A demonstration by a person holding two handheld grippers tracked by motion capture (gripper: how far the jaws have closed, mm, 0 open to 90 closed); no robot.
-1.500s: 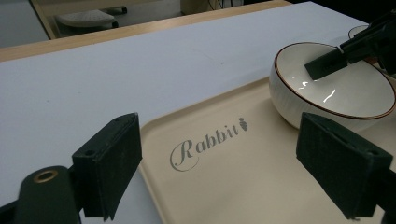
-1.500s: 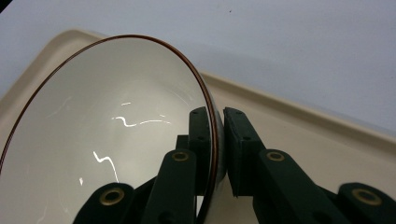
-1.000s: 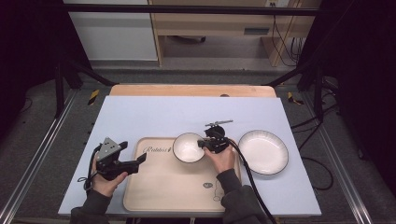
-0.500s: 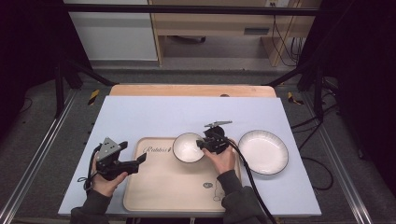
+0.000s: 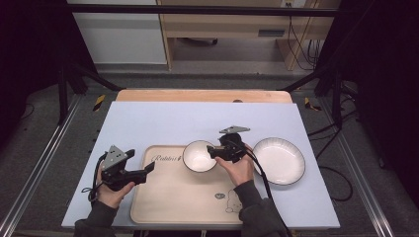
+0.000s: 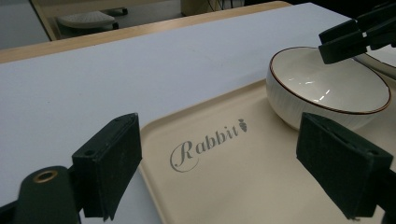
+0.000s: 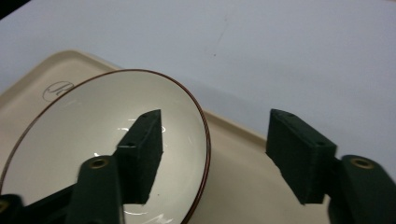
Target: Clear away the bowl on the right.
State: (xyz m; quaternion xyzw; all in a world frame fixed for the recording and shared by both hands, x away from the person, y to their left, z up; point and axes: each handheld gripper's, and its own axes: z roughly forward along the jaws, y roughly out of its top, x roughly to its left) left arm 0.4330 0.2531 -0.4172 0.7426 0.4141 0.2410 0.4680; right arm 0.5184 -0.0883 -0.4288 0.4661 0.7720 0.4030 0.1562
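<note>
The small white ceramic bowl with a thin brown rim [image 5: 199, 156] sits on the beige plastic tray printed "Rabbit" [image 5: 163, 197], at about one o'clock of the tray, close to its far edge. The right gripper [image 5: 213, 152] is at the bowl's three o'clock side; its jaws have just been opening and now stand fairly wide, one jaw over the inside of the bowl and the other outside the rim, with neither pad pressing on the wall. By my reading the step in hand is the release: the bowl has been set down on the tray and let go.

The left gripper [image 5: 147, 170] hovers over the tray's nine o'clock edge, jaws spread wide with nothing between them.

A larger white ribbed plate with a dark rim [image 5: 278, 160] lies on the pale blue surface [image 5: 197, 121], just beyond the tray at three o'clock. The next move probably calls for lifting the right gripper clear of the rim without nudging the bowl, then swinging towards that plate and taking it by its edge.
</note>
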